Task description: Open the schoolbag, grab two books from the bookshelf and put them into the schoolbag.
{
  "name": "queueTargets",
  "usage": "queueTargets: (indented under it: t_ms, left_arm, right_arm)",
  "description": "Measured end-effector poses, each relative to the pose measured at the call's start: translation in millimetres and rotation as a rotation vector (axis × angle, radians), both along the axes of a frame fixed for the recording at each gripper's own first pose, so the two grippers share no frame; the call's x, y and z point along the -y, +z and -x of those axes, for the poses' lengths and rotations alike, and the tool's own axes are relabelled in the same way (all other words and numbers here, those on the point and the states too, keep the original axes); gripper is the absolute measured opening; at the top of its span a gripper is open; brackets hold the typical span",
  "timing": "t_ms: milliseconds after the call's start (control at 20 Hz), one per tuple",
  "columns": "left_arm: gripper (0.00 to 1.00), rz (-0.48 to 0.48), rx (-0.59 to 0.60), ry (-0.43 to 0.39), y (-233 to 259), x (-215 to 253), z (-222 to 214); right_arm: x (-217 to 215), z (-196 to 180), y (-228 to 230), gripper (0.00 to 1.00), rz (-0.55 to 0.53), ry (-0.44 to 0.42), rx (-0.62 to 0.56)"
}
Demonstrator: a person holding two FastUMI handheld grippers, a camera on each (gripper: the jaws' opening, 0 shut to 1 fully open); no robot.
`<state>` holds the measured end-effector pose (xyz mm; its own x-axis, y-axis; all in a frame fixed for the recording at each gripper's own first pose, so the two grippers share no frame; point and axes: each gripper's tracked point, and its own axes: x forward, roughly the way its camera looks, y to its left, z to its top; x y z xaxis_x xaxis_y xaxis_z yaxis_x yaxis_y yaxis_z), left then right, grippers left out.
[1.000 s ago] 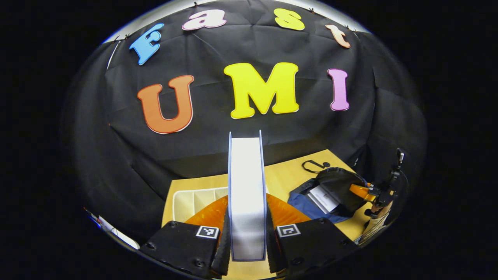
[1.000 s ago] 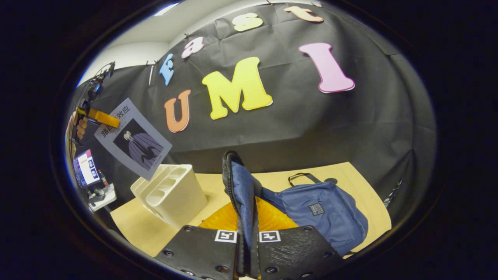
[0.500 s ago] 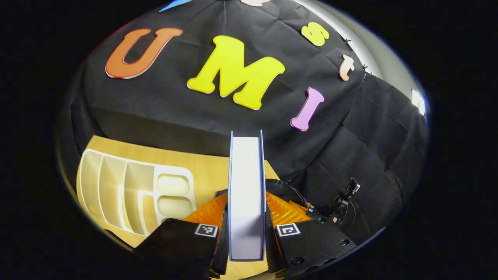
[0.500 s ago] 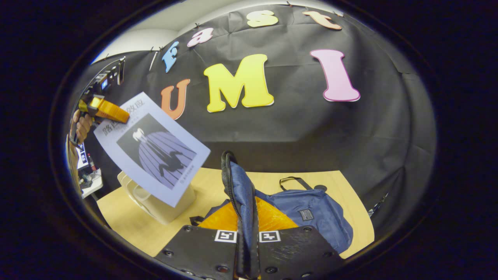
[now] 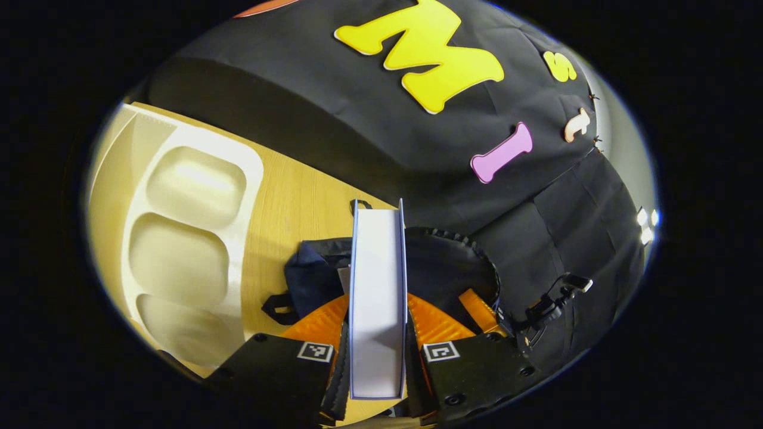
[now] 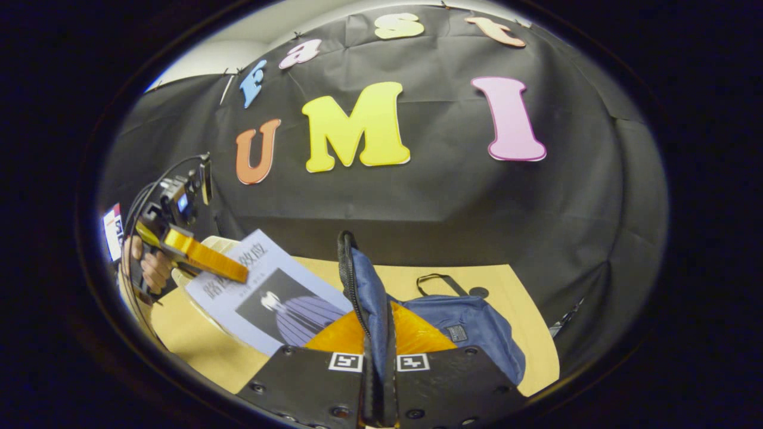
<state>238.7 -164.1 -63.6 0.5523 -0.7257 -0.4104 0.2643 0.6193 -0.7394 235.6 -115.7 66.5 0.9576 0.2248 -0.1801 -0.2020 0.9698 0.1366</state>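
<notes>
In the left gripper view my left gripper [image 5: 377, 333] is shut on a pale blue book [image 5: 377, 286], seen edge-on with its white page block toward me. The book points down over the open mouth of the dark blue schoolbag [image 5: 316, 271]. In the right gripper view my right gripper [image 6: 377, 357] is shut on the schoolbag flap [image 6: 369, 298] and holds it upright. The schoolbag [image 6: 471, 328] lies on the wooden table. The same book [image 6: 274, 298], cover up, hangs low at the left, and the left gripper [image 6: 197, 253], held by a hand, clamps its edge.
A cream bookshelf [image 5: 179, 238] with rounded compartments stands on the wooden table [image 5: 292, 202] to the left of the bag. The right gripper [image 5: 477, 304] sits at the bag's right rim. The bag's strap [image 6: 438, 283] lies toward the back wall.
The left gripper has carried the book down and across from above the bookshelf to just over the bag's opening, tilting it flatter. The right gripper still holds the flap up.
</notes>
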Motion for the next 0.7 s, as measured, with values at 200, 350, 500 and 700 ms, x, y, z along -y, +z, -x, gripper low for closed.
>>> queueTargets:
  t_ms: [200,350,500,700]
  left_arm:
    - [0.41,0.044,-0.015,0.01,-6,8,-3]
    - [0.41,0.088,-0.027,0.022,-7,18,-6]
    - [0.41,0.122,-0.03,0.035,-9,24,-7]
    - [0.41,0.129,-0.036,0.025,-17,38,-8]
  right_arm:
    - [1,-10,19,0.06,-0.022,0.0,0.014]
    - [-5,-13,29,0.06,-0.038,0.009,0.017]
    - [-11,-14,38,0.06,-0.067,0.03,0.001]
    - [-13,-19,44,0.06,-0.106,0.028,-0.013]
